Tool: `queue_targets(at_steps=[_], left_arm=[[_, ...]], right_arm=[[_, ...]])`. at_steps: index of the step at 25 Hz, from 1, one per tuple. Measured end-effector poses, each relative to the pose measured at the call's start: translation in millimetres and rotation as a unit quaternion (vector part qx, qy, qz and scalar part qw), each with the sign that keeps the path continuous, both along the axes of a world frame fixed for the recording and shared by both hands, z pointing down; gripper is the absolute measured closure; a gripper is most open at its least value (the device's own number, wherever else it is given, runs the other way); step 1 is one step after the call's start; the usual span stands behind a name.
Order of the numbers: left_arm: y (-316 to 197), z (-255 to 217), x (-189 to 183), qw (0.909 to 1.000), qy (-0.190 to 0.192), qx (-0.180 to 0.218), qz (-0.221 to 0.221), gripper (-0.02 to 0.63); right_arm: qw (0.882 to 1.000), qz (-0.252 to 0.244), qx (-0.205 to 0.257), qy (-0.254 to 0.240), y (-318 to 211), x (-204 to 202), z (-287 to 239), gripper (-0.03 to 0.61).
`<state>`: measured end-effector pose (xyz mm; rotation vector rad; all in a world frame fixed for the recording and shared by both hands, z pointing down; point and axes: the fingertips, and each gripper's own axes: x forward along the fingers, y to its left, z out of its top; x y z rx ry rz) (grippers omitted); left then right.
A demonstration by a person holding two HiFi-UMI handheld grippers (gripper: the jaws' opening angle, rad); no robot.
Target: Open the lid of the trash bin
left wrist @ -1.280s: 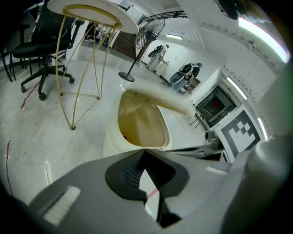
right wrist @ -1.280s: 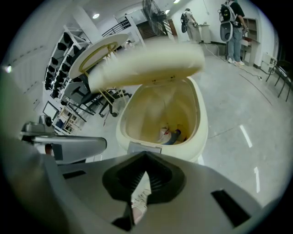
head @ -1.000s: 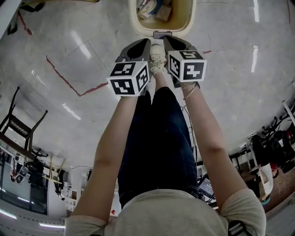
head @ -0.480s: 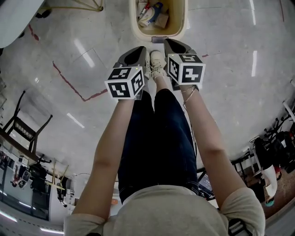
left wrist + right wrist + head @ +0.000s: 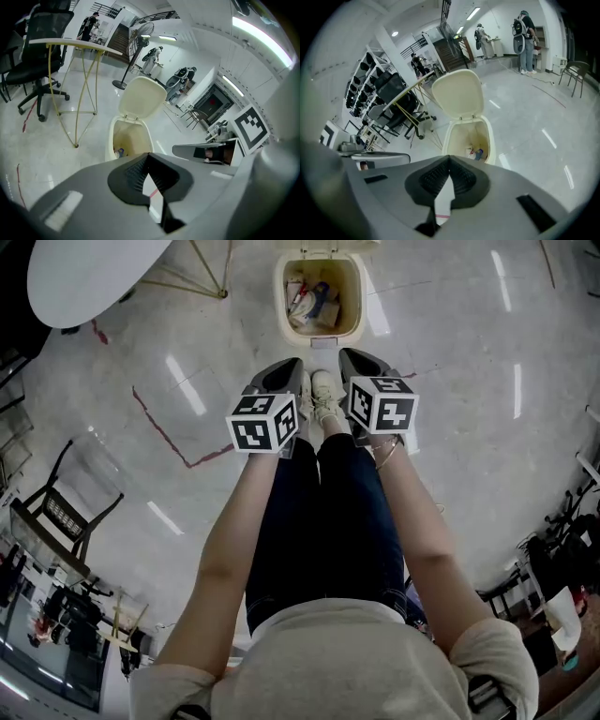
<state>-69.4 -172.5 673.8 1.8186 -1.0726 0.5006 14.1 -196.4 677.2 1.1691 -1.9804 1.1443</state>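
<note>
Trash bin (image 5: 319, 337): lid (image 5: 458, 96) upright, litter inside.
Left gripper (image 5: 148, 155): jaws together, empty, near bin.
Right gripper (image 5: 449, 159): likewise closed, empty.
Head view only: shoe (image 5: 324, 396) before bin.

**Operator:** Is any text, number or brand mark legible?

**Inspector:** None. The cube (image 5: 265, 421) on the left gripper (image 5: 292, 364) and the cube (image 5: 382, 404) on the right gripper (image 5: 349, 354) carry black-and-white square code patterns only, with no letters or digits.

**Operator:** What about the packaging (image 5: 314, 301) in the bin (image 5: 283, 296)?

**Inspector:** It has coloured print, which is too small to read.
</note>
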Motion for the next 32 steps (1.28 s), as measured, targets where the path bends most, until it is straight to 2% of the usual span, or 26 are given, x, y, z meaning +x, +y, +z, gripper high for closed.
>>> queue_targets(at_steps=[6, 13, 16, 18, 22, 27, 32], left_arm=[[13, -46, 2, 0.9998, -0.006, 0.016, 0.013, 0.604], [32, -103, -13, 0.9995, 0.017, 0.027, 0.002, 0.604], [35, -123, -13, 0.9989, 0.015, 0.038, 0.021, 0.604], [35, -137, -12, 0.9982, 0.021, 0.048, 0.029, 0.604], [32, -165, -3, 0.9958, 0.057, 0.067, 0.025, 0.604], [38, -190, -2, 0.9948, 0.066, 0.076, 0.019, 0.604], [27, -216, -1, 0.9929, 0.061, 0.101, 0.016, 0.604]], right_arm=[[0.999, -0.022, 0.035, -0.009, 6, -6, -53, 0.571], [0.994, -0.084, 0.063, -0.004, 34, -25, -112, 0.571], [0.992, -0.1, 0.078, 0.0, 40, -31, -133, 0.571], [0.99, -0.106, 0.09, 0.001, 41, -34, -148, 0.571], [0.987, -0.115, 0.113, -0.016, 36, -37, -174, 0.571], [0.984, -0.119, 0.131, -0.026, 37, -34, -206, 0.571], [0.979, -0.126, 0.16, -0.023, 27, -29, -239, 0.571]])
